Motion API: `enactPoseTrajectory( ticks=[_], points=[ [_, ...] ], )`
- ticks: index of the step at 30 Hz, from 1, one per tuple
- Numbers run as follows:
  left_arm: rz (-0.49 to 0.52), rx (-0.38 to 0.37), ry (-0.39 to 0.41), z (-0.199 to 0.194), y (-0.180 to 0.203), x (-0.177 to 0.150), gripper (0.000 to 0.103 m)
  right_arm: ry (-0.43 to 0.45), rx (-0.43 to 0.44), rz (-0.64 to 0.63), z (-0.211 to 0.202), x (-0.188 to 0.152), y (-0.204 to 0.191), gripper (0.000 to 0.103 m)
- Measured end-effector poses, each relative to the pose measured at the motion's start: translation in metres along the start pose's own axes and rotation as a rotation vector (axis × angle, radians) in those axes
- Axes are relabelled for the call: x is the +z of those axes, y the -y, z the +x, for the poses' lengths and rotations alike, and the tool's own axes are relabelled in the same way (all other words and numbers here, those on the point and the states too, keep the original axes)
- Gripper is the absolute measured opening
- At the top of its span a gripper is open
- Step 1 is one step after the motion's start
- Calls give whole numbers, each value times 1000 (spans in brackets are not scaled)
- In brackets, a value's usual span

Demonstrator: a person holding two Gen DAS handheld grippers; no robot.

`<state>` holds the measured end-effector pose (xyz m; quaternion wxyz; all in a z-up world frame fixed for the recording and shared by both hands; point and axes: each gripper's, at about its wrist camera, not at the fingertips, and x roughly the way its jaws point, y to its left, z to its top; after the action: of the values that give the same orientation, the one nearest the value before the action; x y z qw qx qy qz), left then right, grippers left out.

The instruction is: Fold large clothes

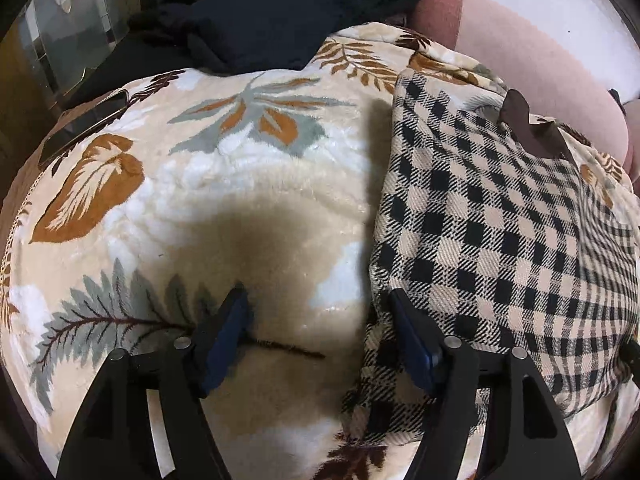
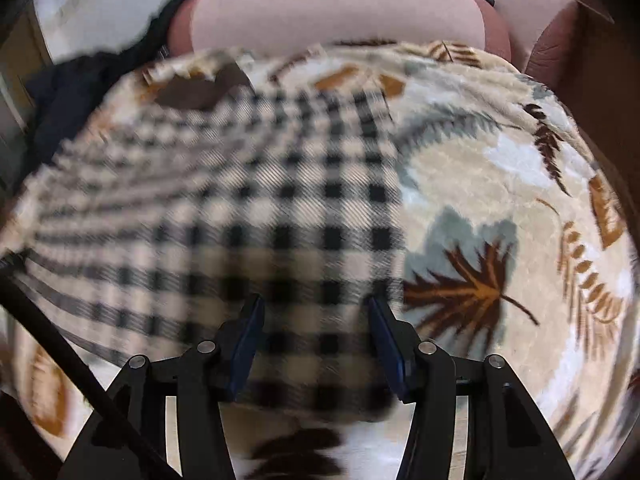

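A beige and black checked garment [image 1: 480,216] lies folded on a leaf-patterned blanket [image 1: 192,184], with a dark brown collar [image 1: 528,128] at its far end. My left gripper [image 1: 316,304] is open just above the blanket at the garment's left edge; its right finger touches that edge. In the right wrist view the garment [image 2: 248,200] is blurred by motion. My right gripper [image 2: 316,312] is open above the garment's near edge, its jaws apart with checked cloth showing between them.
A pile of dark navy clothes [image 1: 280,12] lies at the far end of the blanket. A pink sofa back [image 2: 336,12] runs behind. A dark phone-like slab [image 1: 84,124] lies at the blanket's left edge. A glass cabinet [image 1: 68,28] stands far left.
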<state>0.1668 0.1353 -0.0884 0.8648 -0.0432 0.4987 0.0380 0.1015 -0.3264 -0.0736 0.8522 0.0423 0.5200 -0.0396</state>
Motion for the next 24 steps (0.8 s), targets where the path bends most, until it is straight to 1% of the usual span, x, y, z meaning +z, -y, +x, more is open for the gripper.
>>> enactPoseTrajectory(
  ticks=[1, 2, 6, 9, 13, 16, 19, 21, 24],
  points=[
    [-3, 4, -1, 0, 0, 0, 74, -4, -25, 15, 3, -1, 5, 66],
    [-6, 8, -3, 1, 0, 0, 74, -10, -43, 46, 4, 0, 13, 74],
    [-4, 21, -7, 1, 2, 1, 75, -34, 10, 191, 6, 0, 45, 74],
    [-20, 12, 8, -2, 0, 2, 75, -17, 4, 229, 0, 0, 53, 74],
    [-52, -4, 59, -16, -4, 4, 75, 23, 10, 273, -10, 2, 63, 74],
    [-37, -10, 89, -24, 0, 4, 75, 43, 31, 311, -15, 2, 71, 74],
    [-13, -2, 103, -27, 5, 4, 75, 72, 51, 324, -18, 7, 69, 74],
    [-13, -9, 92, -25, 5, 5, 75, 108, 64, 298, -25, 9, 63, 74],
    [-42, -61, 48, -17, 2, 10, 75, 173, 83, 211, -41, 10, 38, 74]
  ],
)
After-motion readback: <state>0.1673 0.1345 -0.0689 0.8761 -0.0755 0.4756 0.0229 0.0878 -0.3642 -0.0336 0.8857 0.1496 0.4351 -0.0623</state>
